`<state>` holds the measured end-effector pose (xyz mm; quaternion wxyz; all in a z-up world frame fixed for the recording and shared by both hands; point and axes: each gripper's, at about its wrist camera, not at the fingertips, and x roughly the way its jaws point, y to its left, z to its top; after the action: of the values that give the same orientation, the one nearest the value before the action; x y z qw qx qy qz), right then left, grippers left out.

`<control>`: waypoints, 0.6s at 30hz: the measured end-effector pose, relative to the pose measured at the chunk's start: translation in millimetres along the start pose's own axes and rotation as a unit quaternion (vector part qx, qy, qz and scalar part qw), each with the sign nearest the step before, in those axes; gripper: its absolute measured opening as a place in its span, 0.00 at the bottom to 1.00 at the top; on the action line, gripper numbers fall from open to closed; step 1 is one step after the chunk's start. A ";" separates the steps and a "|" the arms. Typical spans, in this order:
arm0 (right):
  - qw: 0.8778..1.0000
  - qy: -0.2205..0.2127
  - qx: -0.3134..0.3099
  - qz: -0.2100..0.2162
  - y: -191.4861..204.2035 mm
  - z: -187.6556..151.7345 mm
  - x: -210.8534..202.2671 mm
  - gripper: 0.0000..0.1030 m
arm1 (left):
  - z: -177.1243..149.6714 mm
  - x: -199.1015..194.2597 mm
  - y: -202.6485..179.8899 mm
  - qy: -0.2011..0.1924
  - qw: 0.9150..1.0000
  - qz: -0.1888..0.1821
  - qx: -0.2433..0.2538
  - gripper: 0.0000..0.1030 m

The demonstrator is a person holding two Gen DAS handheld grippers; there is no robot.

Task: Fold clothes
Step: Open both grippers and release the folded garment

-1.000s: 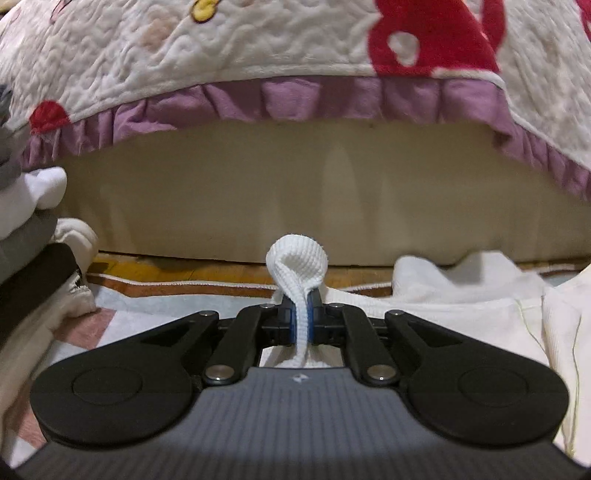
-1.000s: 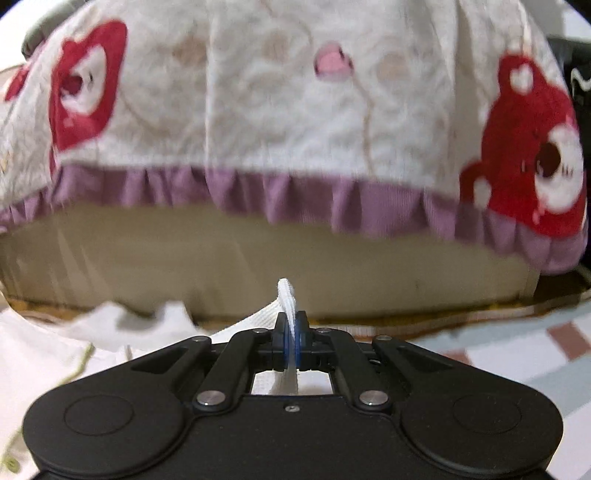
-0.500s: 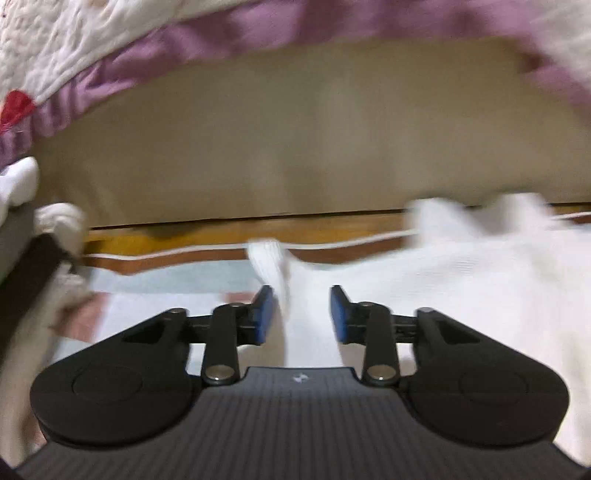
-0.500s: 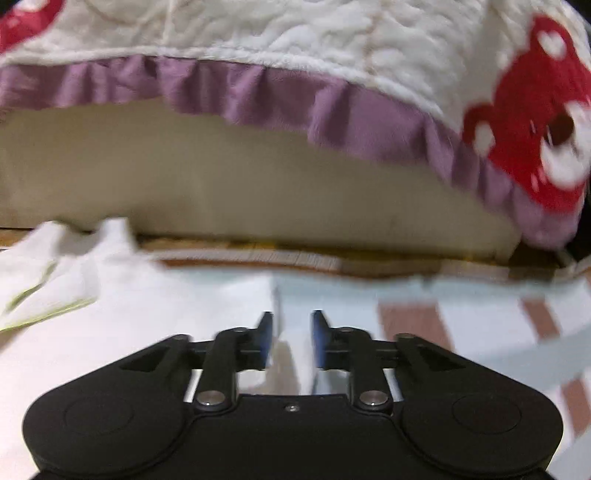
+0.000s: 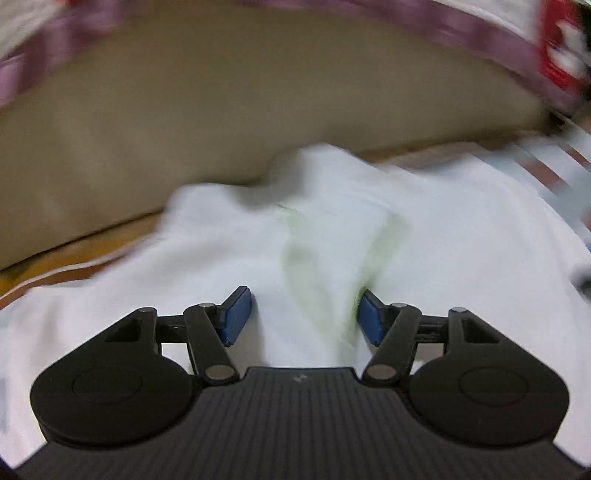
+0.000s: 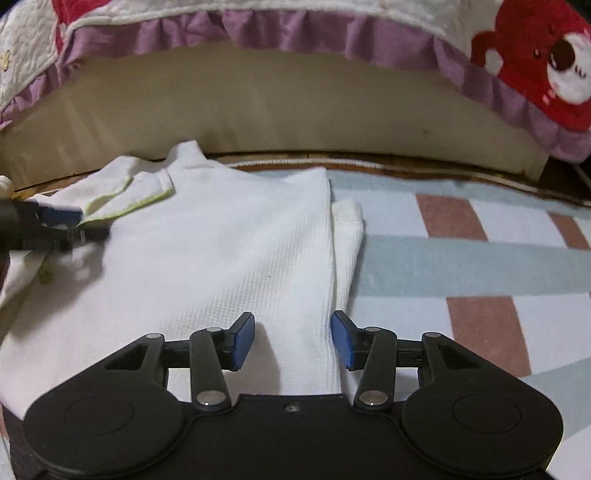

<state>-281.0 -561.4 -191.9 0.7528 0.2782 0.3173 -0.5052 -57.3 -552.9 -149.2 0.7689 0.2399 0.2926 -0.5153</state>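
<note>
A white waffle-knit shirt (image 6: pixel 229 258) with a lime-edged collar (image 6: pixel 125 199) lies flat on a striped blanket, its right side folded in with a straight edge. My right gripper (image 6: pixel 293 339) is open and empty just above that folded edge. My left gripper (image 5: pixel 306 317) is open and empty over the shirt (image 5: pixel 332 229) near the collar; that view is blurred. The left gripper also shows at the left edge of the right wrist view (image 6: pixel 51 225).
The blanket (image 6: pixel 461 258) has blue, white and pink checks. A beige mattress side (image 6: pixel 295 110) rises just behind the shirt, under a quilt with a purple frill (image 6: pixel 332 33) and red bear prints.
Both grippers were shut on the white shirt's fabric a second ago; both have opened, let it drop flat, and drawn back. The left gripper has swung right over the shirt.
</note>
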 end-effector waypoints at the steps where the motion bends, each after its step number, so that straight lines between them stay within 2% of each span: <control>1: 1.000 0.000 0.005 0.003 -2.6 -1.0 0.5 0.50 | -0.1 1.0 11.4 0.001 1.000 -0.002 -0.029 0.68; 3: 1.000 0.003 0.013 0.008 -7.3 -1.5 1.2 0.50 | -1.4 2.5 35.1 0.006 0.996 -0.012 -0.088 0.69; 5: 1.000 0.004 0.023 0.015 -12.4 -2.4 2.3 0.50 | -9.4 -2.2 42.5 0.000 0.993 0.003 -0.117 0.73; 8: 0.999 0.007 0.034 0.027 -18.5 -2.8 6.0 0.50 | -19.5 -16.6 47.3 -0.018 0.987 0.014 -0.157 0.74; 10: 0.999 0.006 0.033 0.036 -20.9 -4.2 5.0 0.41 | -23.9 -26.6 55.5 -0.022 0.981 0.006 -0.193 0.74; 11: 0.999 0.001 0.028 0.037 -20.7 -4.7 1.5 0.20 | -26.9 -31.3 58.4 -0.022 0.978 -0.003 -0.209 0.74; 12: 0.999 -0.005 0.023 0.038 -20.4 -5.1 -2.1 0.09 | -28.4 -35.2 59.9 -0.021 0.977 -0.008 -0.214 0.74; 13: 0.999 -0.010 0.017 0.039 -20.2 -5.5 -5.7 0.08 | -29.6 -39.0 61.3 -0.020 0.976 -0.012 -0.218 0.74; 16: 0.998 -0.038 0.033 0.032 -16.7 -3.8 -33.7 0.06 | -32.1 -49.7 58.9 -0.015 0.983 -0.009 -0.182 0.74; 18: 0.999 -0.034 0.007 -0.003 -9.1 -9.0 -37.9 0.05 | -37.6 -58.0 56.2 -0.011 0.987 -0.007 -0.159 0.73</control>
<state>-302.2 -535.6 -169.9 0.7597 0.2656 0.2887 -0.5186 -29.8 -470.0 -131.8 0.7969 0.1070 0.3643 -0.4699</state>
